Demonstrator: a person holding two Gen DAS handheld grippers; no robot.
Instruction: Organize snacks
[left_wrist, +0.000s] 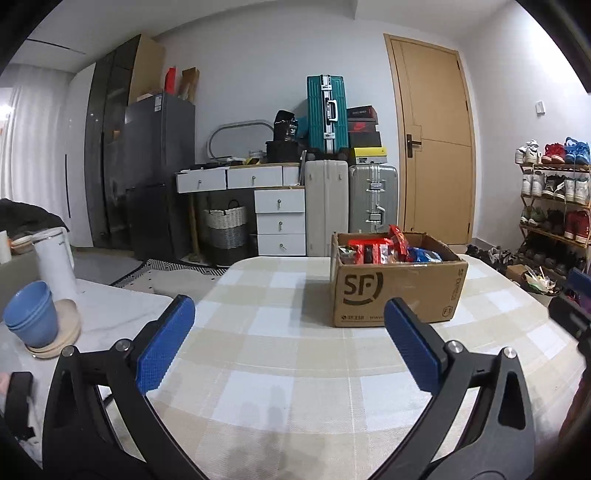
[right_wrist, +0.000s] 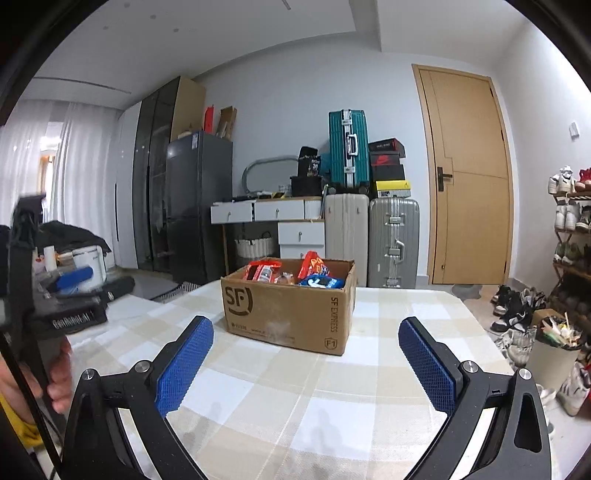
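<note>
A brown cardboard SF box (left_wrist: 397, 291) (right_wrist: 291, 310) stands on the checked tablecloth (left_wrist: 280, 343) (right_wrist: 295, 398), holding red snack packs (left_wrist: 373, 249) (right_wrist: 264, 271) and a blue pack (left_wrist: 424, 254) (right_wrist: 319, 282). My left gripper (left_wrist: 290, 334) hovers open over the cloth, short of the box and slightly left of it, nothing between its blue pads. My right gripper (right_wrist: 306, 360) is also open and empty, just in front of the box. The left gripper's body (right_wrist: 55, 295) shows at the left edge of the right wrist view, held by a hand (right_wrist: 61, 373).
Stacked blue bowls (left_wrist: 33, 314) on a wooden coaster and a white kettle (left_wrist: 55, 262) sit on a marble surface to the left. Behind the table are drawers (left_wrist: 280, 218), suitcases (left_wrist: 373, 199), a fridge (left_wrist: 159, 173) and a door (left_wrist: 436, 140). A shoe rack (left_wrist: 554, 199) stands right.
</note>
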